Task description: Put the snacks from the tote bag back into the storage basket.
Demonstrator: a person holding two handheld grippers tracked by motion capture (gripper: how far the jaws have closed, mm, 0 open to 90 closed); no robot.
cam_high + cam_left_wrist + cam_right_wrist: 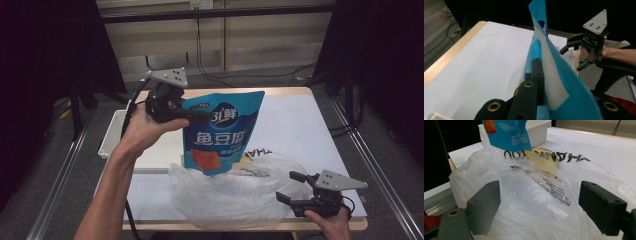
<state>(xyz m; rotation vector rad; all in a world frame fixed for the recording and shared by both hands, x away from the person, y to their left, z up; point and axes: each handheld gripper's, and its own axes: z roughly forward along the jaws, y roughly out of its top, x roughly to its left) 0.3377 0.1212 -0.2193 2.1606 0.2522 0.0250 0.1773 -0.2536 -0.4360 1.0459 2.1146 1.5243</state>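
A blue snack pouch [220, 132] with a red picture near its bottom hangs upright over the table, its lower end just above a crumpled clear plastic bag [235, 192]. My left gripper [200, 116] is shut on the pouch's upper left edge. The left gripper view has the pouch [559, 82] pinched edge-on between my jaws [537, 72]. My right gripper [292, 187] stands open at the bag's right side near the table's front edge. In the right gripper view the bag [536, 182] bulges between the spread jaws [541, 205], whose pads are not pressing it, and the pouch's bottom [509, 132] hangs above.
A white tray [117, 135] lies at the table's left side behind my left forearm. The table's white cover [300, 120] stretches to the right and back. Metal rails run along both sides, and cables lie on the floor beyond the far edge.
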